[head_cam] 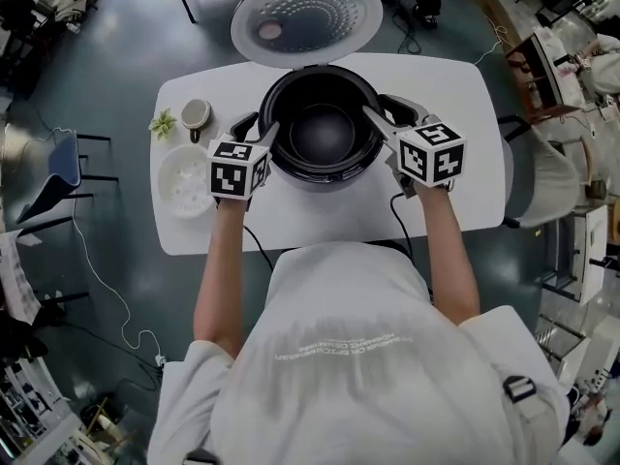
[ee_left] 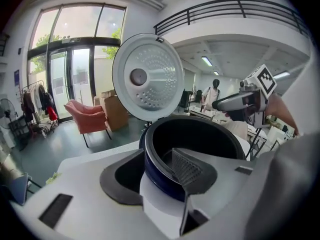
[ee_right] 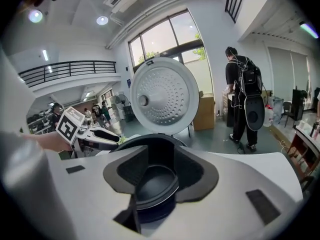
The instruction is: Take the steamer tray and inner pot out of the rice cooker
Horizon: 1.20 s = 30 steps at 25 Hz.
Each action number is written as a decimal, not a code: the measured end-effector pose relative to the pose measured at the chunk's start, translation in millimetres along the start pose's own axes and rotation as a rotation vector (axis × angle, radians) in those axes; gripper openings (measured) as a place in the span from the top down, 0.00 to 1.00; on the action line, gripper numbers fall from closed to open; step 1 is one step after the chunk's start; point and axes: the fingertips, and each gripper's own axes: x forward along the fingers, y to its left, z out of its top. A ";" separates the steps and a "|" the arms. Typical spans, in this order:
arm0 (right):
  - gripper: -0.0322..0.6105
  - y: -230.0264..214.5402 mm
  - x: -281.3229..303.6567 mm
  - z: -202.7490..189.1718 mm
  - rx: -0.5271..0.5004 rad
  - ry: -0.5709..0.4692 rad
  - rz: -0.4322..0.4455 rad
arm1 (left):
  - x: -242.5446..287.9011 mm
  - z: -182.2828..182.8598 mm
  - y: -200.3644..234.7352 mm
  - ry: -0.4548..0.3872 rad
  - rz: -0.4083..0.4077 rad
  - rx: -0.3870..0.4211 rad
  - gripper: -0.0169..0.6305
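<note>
The rice cooker [head_cam: 327,181] stands on the white table [head_cam: 455,85] with its lid [head_cam: 306,15] swung up. The dark inner pot [head_cam: 322,134] sits inside it. The white steamer tray [head_cam: 184,182] lies on the table left of the cooker. My left gripper [head_cam: 260,127] is at the pot's left rim; in the left gripper view the left gripper [ee_left: 157,176] straddles that rim, one pad inside the inner pot [ee_left: 200,134], one outside, with gaps showing. My right gripper [head_cam: 380,108] straddles the right rim the same way. In its own view the right gripper [ee_right: 160,176] frames the inner pot [ee_right: 152,184].
A small cup [head_cam: 196,114] and a green sprig [head_cam: 162,122] sit at the table's far left corner. A cable [head_cam: 260,248] runs off the near edge. Chairs [head_cam: 58,163] stand left of the table. A person with a backpack [ee_right: 245,99] stands beyond the cooker.
</note>
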 end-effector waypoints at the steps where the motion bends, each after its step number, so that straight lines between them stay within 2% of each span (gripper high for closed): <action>1: 0.70 -1.2 3.0 -2.6 0.003 0.014 0.014 | 0.2 -2.5 0.6 0.009 0.005 -0.013 0.68; 7: 0.70 -14.7 12.1 -19.7 0.031 0.066 0.046 | 2.3 -15.4 -5.3 0.030 0.017 -0.084 0.68; 17: 0.69 -24.7 23.4 -43.2 0.028 0.147 0.087 | 5.6 -18.4 -6.5 0.035 0.074 -0.115 0.69; 20: 0.66 -20.6 28.3 -53.7 0.022 0.185 0.105 | 5.2 -18.3 -11.8 0.027 0.072 -0.118 0.62; 22: 0.66 -19.5 31.1 -56.3 0.018 0.190 0.108 | 6.8 -17.8 -15.2 0.024 0.074 -0.108 0.57; 30: 0.66 -19.6 34.2 -56.0 0.008 0.143 0.096 | 6.4 -18.5 -14.9 0.004 0.077 -0.124 0.57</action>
